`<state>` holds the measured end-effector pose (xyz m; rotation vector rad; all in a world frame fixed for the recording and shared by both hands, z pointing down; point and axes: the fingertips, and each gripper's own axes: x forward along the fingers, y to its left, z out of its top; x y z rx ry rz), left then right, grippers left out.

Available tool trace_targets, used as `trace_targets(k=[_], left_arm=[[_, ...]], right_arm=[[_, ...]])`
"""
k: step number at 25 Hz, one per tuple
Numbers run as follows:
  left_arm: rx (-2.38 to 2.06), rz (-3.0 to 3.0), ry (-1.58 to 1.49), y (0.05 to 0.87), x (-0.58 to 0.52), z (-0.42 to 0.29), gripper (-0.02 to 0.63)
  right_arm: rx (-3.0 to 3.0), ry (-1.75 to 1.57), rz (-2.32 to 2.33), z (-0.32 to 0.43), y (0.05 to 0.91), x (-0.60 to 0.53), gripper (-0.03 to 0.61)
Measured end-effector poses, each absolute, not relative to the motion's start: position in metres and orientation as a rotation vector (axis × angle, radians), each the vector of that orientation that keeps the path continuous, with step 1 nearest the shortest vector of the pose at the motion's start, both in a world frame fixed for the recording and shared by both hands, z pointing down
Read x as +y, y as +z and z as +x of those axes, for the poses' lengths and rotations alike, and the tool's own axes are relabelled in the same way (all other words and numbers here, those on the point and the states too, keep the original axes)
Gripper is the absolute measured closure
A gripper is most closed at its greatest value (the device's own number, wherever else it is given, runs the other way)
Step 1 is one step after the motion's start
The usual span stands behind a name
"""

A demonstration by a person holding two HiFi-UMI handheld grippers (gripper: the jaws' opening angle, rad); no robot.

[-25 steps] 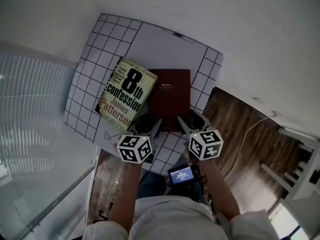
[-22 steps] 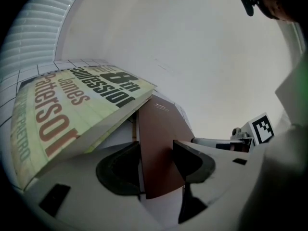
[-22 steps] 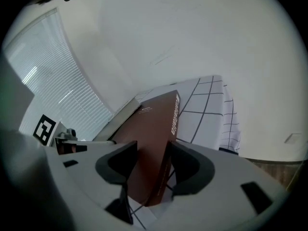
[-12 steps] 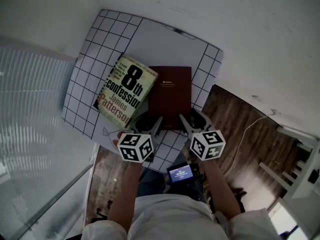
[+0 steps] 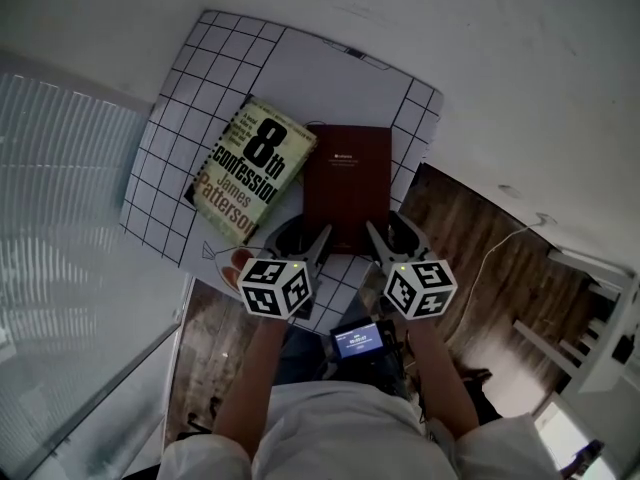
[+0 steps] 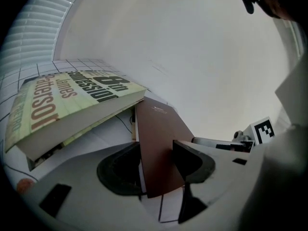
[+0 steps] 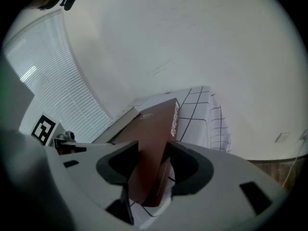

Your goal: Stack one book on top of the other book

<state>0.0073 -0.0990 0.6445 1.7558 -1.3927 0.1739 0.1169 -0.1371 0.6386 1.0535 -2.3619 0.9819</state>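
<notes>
left claw [image 5: 305, 238], right claw [image 5: 389, 230]: grey | marker cubes [image 5: 274, 286]: black-white squares | shirt [image 5: 320, 436]: white, short sleeves

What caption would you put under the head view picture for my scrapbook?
Left gripper and right gripper clamp a brown book by its near edge, beside a green paperback on a checked mat.

The brown book [image 5: 346, 183] has a smooth, matt cover with a dull sheen. The paperback [image 5: 250, 180], at 9 o'clock of it, has a pale green card cover, faintly glossy, over matt paper page edges. The cloth [image 5: 330, 78] under them is white, printed with black grid lines, and hangs in soft folds at its 3 o'clock edge. The left gripper [image 6: 156, 167] and right gripper [image 7: 151, 165] are matt grey plastic with darker jaw faces. The floor [image 5: 470, 258], at 5 o'clock, is brown wood planking. The wall [image 5: 520, 68] is matt white, lightly scuffed.
</notes>
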Motion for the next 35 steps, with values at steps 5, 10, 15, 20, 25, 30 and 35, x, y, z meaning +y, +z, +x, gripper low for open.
trace_targets(k=[5, 10, 15, 20, 25, 30, 35], left_arm=[[-1.376, 1.771, 0.154, 0.640, -0.095, 0.018, 0.391], [-1.353, 1.788, 0.153, 0.638, -0.087, 0.030, 0.391], [-1.343, 1.813, 0.152, 0.638, -0.085, 0.036, 0.391], [-1.338, 1.836, 0.157, 0.627, -0.082, 0.039, 0.391], [-1.348, 1.861, 0.155, 0.612, -0.084, 0.036, 0.391], [-1.362, 1.891, 0.148, 0.590, -0.088, 0.035, 0.391], [-1.379, 1.933, 0.148, 0.561, -0.088, 0.037, 0.391]], right_arm=[[-2.369, 0.981, 1.086, 0.129, 0.633, -0.132, 0.366], [-2.353, 0.986, 1.114, 0.142, 0.631, -0.121, 0.366], [-2.354, 0.974, 1.141, 0.148, 0.630, -0.117, 0.367], [-2.368, 0.974, 1.152, 0.151, 0.620, -0.113, 0.366], [-2.392, 0.960, 1.160, 0.148, 0.605, -0.114, 0.365], [-2.429, 0.931, 1.170, 0.148, 0.585, -0.117, 0.366], [-2.464, 0.922, 1.187, 0.150, 0.556, -0.117, 0.367]])
